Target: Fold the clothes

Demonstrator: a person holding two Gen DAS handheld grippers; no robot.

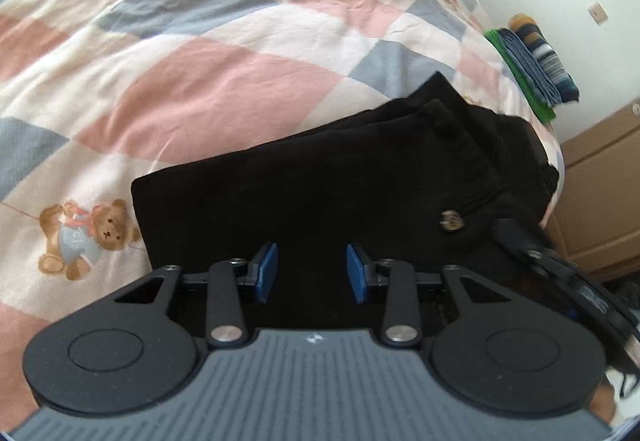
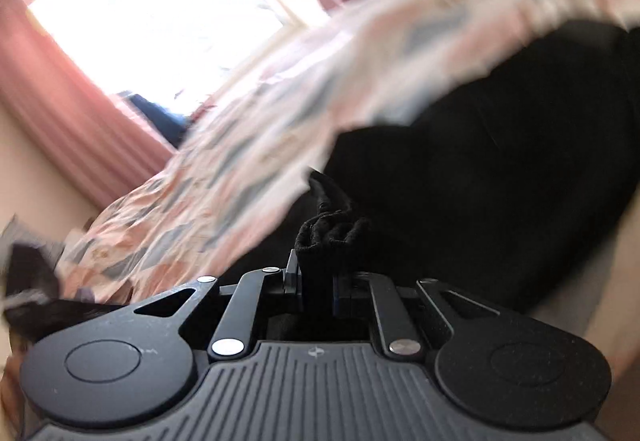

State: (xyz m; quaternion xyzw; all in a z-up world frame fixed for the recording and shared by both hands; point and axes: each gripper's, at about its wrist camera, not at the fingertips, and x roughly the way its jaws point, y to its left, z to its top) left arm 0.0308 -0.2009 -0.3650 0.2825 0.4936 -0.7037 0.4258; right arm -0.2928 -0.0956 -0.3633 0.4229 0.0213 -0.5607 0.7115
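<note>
Meanwhile, folded black fabric trousers [image 1: 320,177] lie lengthwise across a pink-and-blue checked quilt [image 1: 200,41]; the left gripper [image 1: 311,273] hovers parted, the right gripper [image 2: 316,281] clamps a bunched edge.

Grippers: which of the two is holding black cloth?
The right gripper, shut on the black garment; the left gripper is open and holds nothing.

Checked teddy-bear bedspread [image 1: 224,81]; wooden cabinet [image 1: 600,201] beside it; pink curtains [image 2: 80,113] framing a bright window [image 2: 160,9].
</note>
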